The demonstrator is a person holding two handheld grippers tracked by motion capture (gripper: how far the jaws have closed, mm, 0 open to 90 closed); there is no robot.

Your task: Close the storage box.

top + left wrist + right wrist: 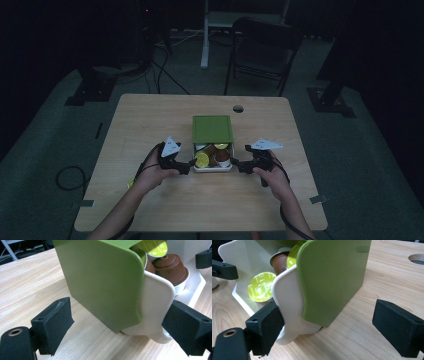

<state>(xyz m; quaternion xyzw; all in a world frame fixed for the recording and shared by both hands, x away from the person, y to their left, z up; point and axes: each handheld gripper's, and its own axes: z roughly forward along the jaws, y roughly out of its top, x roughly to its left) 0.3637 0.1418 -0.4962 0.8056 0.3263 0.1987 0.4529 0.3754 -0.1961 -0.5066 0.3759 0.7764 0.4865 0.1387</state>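
Dim room, wooden table (pixel 150 120); both grippers (pixel 117 327) (pixel 327 327) gaping beside white box (pixel 212 168) under green lid (pixel 212 129); capsules (pixel 171 266) clear close-up.

Open claw (pixel 329 327) astride green-lidded box (pixel 332 277)

The wooden table (pixel 150 120) lies bare on its far left, far right and along the near edge, so a hand could sweep there freely. In the middle stands the white box (pixel 212 169) with its green lid (pixel 212 129) slid toward the far side, blocking any straight path across the centre. The left gripper (pixel 191 165) and right gripper (pixel 234 163) sit tight against the box's two near corners, closing off both flanks. Between each gripper's spread jaws the box wall takes up one side, with open tabletop on the other. From above, the uncovered near part is packed with coffee capsules (pixel 215 155), leaving little gap. A small round hole (pixel 238 108) breaks the tabletop beyond the lid.
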